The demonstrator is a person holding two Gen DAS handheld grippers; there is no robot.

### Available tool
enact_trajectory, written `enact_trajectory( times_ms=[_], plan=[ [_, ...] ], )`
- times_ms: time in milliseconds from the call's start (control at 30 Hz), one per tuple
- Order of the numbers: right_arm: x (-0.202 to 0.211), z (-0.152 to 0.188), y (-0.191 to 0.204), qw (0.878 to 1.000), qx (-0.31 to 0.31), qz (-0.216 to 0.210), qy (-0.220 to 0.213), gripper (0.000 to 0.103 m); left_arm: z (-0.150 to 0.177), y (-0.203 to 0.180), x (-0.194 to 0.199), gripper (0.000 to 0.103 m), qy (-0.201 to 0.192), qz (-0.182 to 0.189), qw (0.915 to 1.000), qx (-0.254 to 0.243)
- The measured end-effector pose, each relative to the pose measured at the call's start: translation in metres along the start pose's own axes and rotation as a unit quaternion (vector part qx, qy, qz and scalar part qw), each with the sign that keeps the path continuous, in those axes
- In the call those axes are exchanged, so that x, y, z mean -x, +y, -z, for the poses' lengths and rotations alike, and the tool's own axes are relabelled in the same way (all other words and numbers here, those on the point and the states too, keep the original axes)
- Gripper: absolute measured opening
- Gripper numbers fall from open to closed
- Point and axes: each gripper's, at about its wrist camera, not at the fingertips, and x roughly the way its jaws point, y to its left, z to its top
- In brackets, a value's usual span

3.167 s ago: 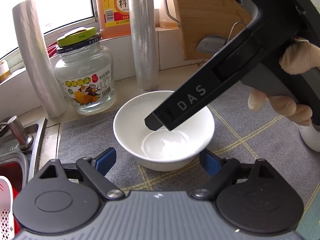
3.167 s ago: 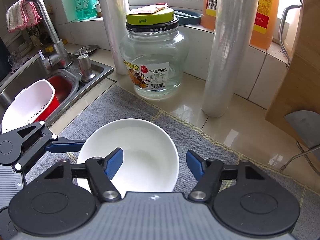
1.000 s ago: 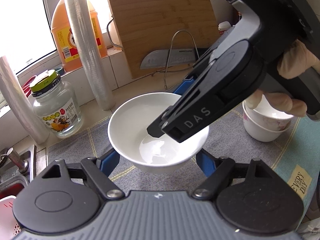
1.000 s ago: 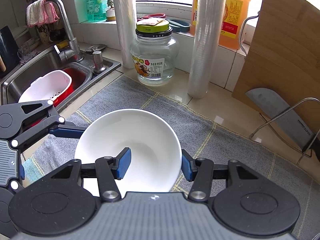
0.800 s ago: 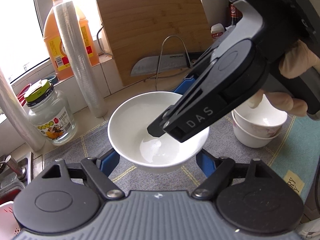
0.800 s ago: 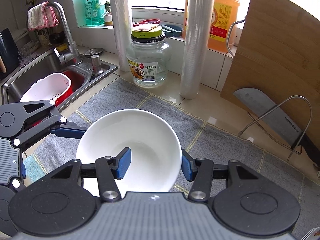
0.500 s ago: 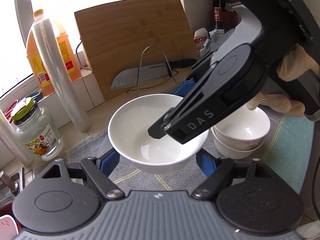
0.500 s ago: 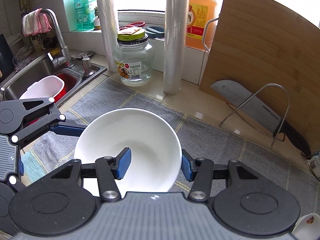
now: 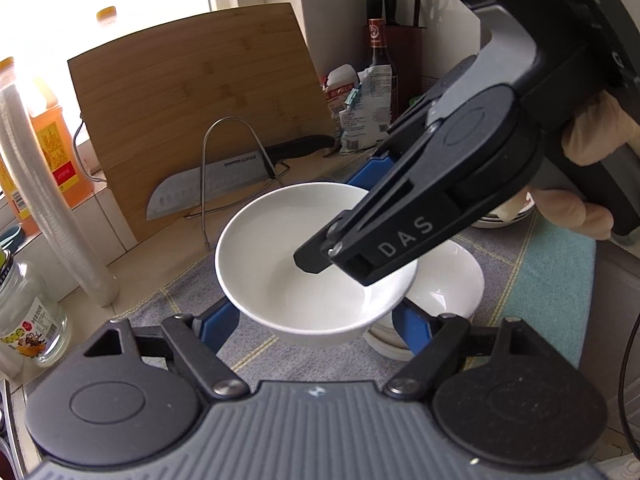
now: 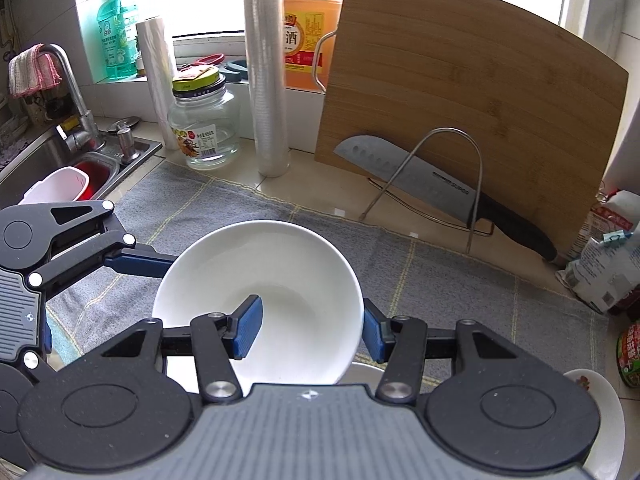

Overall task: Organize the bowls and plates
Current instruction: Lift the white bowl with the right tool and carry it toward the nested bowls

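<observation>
A white bowl [image 9: 288, 248] is held in the air above the grey mat. My right gripper [image 10: 312, 324] is shut on its right rim, one finger inside the bowl [image 10: 256, 280] and one outside. My left gripper [image 9: 316, 320] is wide open, its fingers on either side of the bowl's base; I cannot tell if they touch it. A stack of white bowls [image 9: 444, 288] sits on the mat just right of and below the held bowl. In the right wrist view only its rim [image 10: 364, 372] shows under the held bowl.
A bamboo cutting board [image 10: 460, 100] leans at the back with a knife [image 10: 420, 184] in a wire stand. Plastic wrap rolls [image 10: 266, 80], a glass jar [image 10: 202, 124] and an oil bottle stand behind. The sink [image 10: 60, 168] lies left. Food bags [image 10: 604, 264] sit right. A white plate [image 10: 600, 420] lies at the lower right.
Both grippers have carried the bowl from the jar side rightwards along the mat. It now hangs next to and partly above the stack of bowls.
</observation>
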Motion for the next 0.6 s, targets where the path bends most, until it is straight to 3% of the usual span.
enact_trajectory(
  times_ms=[600],
  plan=[
    [0.020,0.037,-0.035,0.998,-0.045,0.032,0.011,0.058,-0.011,-0.038,-0.025,0.083,0.011,0.052,0.9985,-0.014]
  ],
)
